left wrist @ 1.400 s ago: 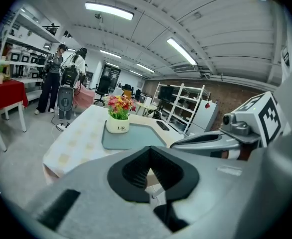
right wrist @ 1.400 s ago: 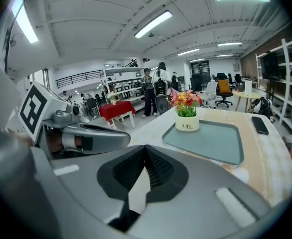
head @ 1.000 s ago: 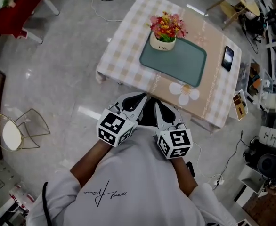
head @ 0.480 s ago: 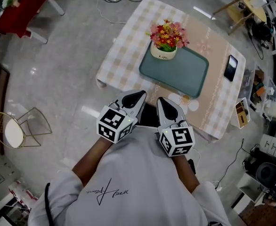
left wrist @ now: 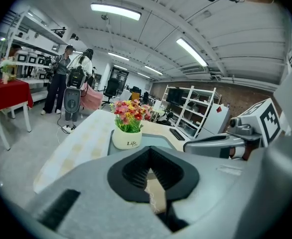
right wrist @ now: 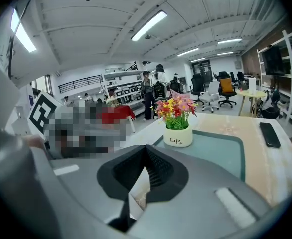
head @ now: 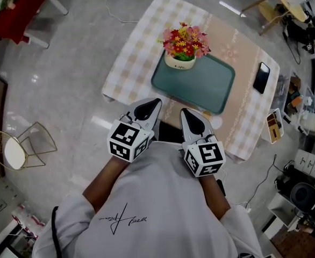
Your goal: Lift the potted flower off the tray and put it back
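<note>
Left gripper (head: 155, 101) and right gripper (head: 184, 112) are held pressed together, empty, near the tray (head: 211, 87), where the potted flower (head: 180, 61) is apparently set.

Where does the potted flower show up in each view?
Head view: potted flower upper centre, on a far corner of the green tray.
Left gripper view: potted flower left of centre.
Right gripper view: potted flower just right of centre.
Shared landmark: the green tray.

Left gripper (head: 153, 103) jaws together, right gripper (head: 185, 114) likewise, side by side, both apparently empty
</note>
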Available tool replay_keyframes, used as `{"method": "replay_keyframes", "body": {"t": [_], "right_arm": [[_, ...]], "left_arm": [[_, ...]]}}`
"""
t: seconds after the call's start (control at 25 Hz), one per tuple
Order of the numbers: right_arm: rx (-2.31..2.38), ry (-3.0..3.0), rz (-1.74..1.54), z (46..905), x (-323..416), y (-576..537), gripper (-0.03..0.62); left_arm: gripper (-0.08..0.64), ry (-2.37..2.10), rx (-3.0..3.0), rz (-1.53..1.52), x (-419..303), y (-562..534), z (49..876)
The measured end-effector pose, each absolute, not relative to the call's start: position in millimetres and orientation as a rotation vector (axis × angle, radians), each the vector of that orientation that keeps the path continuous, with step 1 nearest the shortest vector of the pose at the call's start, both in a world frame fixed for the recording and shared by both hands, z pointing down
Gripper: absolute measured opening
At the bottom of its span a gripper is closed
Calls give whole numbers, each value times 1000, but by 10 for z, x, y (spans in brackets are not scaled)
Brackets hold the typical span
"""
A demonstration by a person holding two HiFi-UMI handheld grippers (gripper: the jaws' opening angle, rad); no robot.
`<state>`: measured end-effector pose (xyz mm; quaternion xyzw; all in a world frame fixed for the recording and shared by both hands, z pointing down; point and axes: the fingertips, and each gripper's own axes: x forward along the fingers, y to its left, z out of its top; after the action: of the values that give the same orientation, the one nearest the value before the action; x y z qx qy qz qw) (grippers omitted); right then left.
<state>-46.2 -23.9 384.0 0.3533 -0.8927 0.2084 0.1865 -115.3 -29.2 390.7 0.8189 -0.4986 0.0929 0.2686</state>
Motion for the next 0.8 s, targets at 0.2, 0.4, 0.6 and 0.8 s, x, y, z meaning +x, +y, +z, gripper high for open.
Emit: {"method": "replay_keyframes", "body": {"t": [0.2, 0.4, 0.6, 0.8], "right_arm": [[1015, -2486, 598, 3901, -376, -439, 9], [947, -2479, 592, 3991, -400, -491, 9], [952, -2459, 619, 4076, -382, -600, 9], [950, -2447, 640, 4140, -398, -712, 9]], "left_arm": [[-2, -1334, 2198, 271, -1117, -450, 4005], [-2, -1336, 2187, 233, -1163, -540, 4070], [-2, -1315, 2182, 263, -1193, -607, 4129], [-2, -1293, 2174, 311, -1183, -709, 4247]]}}
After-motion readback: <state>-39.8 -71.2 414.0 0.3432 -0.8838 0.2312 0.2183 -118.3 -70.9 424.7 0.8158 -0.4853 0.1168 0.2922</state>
